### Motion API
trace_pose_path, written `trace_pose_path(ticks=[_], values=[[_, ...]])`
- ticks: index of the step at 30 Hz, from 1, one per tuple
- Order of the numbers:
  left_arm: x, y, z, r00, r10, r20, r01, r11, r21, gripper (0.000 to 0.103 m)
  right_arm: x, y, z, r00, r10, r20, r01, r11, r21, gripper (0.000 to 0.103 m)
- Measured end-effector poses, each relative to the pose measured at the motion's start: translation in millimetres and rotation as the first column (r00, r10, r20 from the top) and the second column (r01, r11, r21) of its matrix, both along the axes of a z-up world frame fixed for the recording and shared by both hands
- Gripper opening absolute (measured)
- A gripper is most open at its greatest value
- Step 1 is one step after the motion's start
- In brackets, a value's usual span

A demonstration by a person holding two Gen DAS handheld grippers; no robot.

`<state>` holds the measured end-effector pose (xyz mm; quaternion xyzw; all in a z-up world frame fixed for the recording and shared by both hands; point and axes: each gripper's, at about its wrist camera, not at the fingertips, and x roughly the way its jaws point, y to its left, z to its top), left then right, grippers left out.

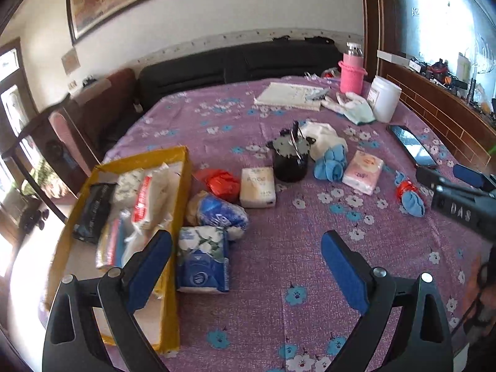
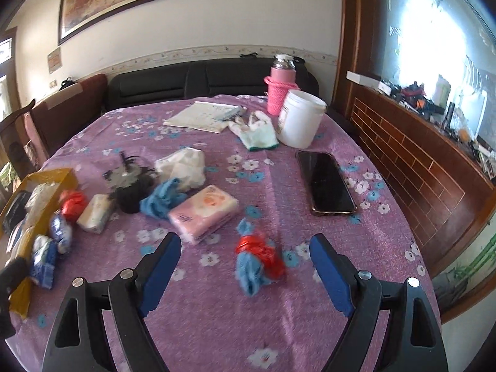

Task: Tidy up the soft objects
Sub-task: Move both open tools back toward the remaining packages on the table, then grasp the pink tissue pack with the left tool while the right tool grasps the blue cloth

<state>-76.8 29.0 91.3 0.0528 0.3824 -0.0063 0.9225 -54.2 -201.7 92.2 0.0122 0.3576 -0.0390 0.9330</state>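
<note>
phone (image 2: pixel 327 183), white tub (image 2: pixel 299 121), pink bottle (image 2: pixel 280 91), sofa (image 2: pixel 204 82)

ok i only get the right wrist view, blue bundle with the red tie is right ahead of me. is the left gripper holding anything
Observer: No. The left gripper is open and empty, jaws wide apart.
Operator: where's it pointing
Observer: At the near end of the yellow box. A blue-and-white tissue pack lies just outside the box wall, between the fingers.
Operator: room left in the box
Observer: Probably. The packs crowd its far half, and the near end looks bare.
</note>
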Motion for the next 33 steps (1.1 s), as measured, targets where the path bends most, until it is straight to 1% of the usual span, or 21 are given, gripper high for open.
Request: trace_pose_path(ticks=[2, 5, 7, 10, 12, 14, 16, 17, 18, 19, 20, 22, 23, 24, 26, 27, 28, 29, 30, 33], values=[[13.8, 3.8, -9.9, 0.999, -0.017, -0.045, 0.015, 0.999, -0.048, 0.096, 16.3, -19.3, -9.5, 0.999, -0.041, -0.023, 0.041, 0.999, 0.030, 0.088], [32.5, 3.2, -23.7, 0.993, -0.053, -0.101, 0.041, 0.993, -0.112, 0.096, 40.6, -52.8, -28.6, 0.994, -0.099, -0.049, 0.104, 0.989, 0.108, 0.088], [43.9, -4.0, -31.1, 0.988, -0.091, -0.127, 0.073, 0.988, -0.137, 0.096, 49.2, -69.3, -39.6, 0.990, -0.131, -0.050, 0.137, 0.980, 0.142, 0.088], [57.4, -22.3, -37.0, 0.980, -0.138, -0.146, 0.116, 0.982, -0.147, 0.096, 53.1, -87.6, -49.2, 0.986, -0.157, -0.058, 0.166, 0.961, 0.220, 0.088], [67.9, -42.4, -37.3, 0.972, -0.186, -0.142, 0.161, 0.972, -0.172, 0.096, 52.4, -100.8, -48.3, 0.982, -0.180, -0.050, 0.187, 0.944, 0.272, 0.088], [78.0, -68.4, -36.3, 0.957, -0.263, -0.119, 0.238, 0.953, -0.186, 0.096, 46.5, -114.4, -47.3, 0.976, -0.215, -0.039, 0.216, 0.925, 0.313, 0.088], [92.2, -103.5, -39.8, 0.935, -0.339, -0.104, 0.322, 0.935, -0.151, 0.096, 41.4, -125.8, -49.4, 0.971, -0.235, -0.047, 0.235, 0.899, 0.371, 0.088], [97.4, -114.6, -42.2, 0.925, -0.365, -0.109, 0.349, 0.926, -0.144, 0.096, 40.0, -129.8, -51.4, 0.971, -0.234, -0.056, 0.237, 0.887, 0.397, 0.088], [106.7, -130.3, -47.6, 0.908, -0.401, -0.125, 0.384, 0.913, -0.138, 0.095, 40.6, -131.5, -52.9, 0.972, -0.227, -0.062, 0.232, 0.881, 0.413, 0.088], [114.9, -140.0, -52.1, 0.898, -0.416, -0.141, 0.400, 0.907, -0.130, 0.089, 41.2, -132.0, -54.6, 0.975, -0.211, -0.066, 0.219, 0.875, 0.431, 0.088], [126.0, -151.8, -59.0, 0.885, -0.433, -0.167, 0.419, 0.901, -0.117, 0.078, 41.2, -130.6, -54.9, 0.979, -0.190, -0.066, 0.200, 0.872, 0.447, 0.088], [143.0, -163.5, -67.6, 0.868, -0.454, -0.203, 0.442, 0.891, -0.100, 0.070, 42.3, -124.3, -53.5, 0.988, -0.145, -0.052, 0.153, 0.874, 0.461, 0.088], [148.2, -165.0, -68.8, 0.868, -0.454, -0.202, 0.447, 0.891, -0.084, 0.070, 42.8, -119.0, -51.8, 0.992, -0.119, -0.043, 0.125, 0.879, 0.459, 0.088], [155.1, -169.1, -70.5, 0.862, -0.465, -0.203, 0.462, 0.885, -0.062, 0.070, 43.1, -114.6, -51.0, 0.995, -0.097, -0.038, 0.104, 0.885, 0.454, 0.088], [165.0, -172.8, -77.2, 0.848, -0.476, -0.234, 0.476, 0.877, -0.058, 0.063, 44.0, -104.5, -49.6, 0.998, -0.051, -0.032, 0.060, 0.895, 0.443, 0.088], [166.4, -174.9, -80.8, 0.844, -0.477, -0.248, 0.481, 0.875, -0.045, 0.062, 44.5, -101.0, -49.0, 0.999, -0.040, -0.031, 0.049, 0.899, 0.435, 0.088], [166.3, -174.8, -83.7, 0.838, -0.482, -0.257, 0.489, 0.871, -0.039, 0.056, 44.8, -99.1, -48.5, 0.999, -0.037, -0.028, 0.046, 0.903, 0.426, 0.088], [163.8, -174.4, -83.4, 0.831, -0.497, -0.248, 0.501, 0.864, -0.054, 0.053, 44.2, -98.5, -48.1, 0.999, -0.040, -0.027, 0.047, 0.906, 0.420, 0.088], [160.4, -173.3, -83.2, 0.824, -0.506, -0.255, 0.506, 0.860, -0.070, 0.053, 44.2, -99.3, -48.3, 0.999, -0.045, -0.028, 0.052, 0.907, 0.419, 0.088], [144.6, -168.8, -80.6, 0.807, -0.529, -0.263, 0.526, 0.846, -0.087, 0.050, 43.5, -106.1, -51.7, 0.998, -0.054, -0.038, 0.066, 0.890, 0.452, 0.088]])
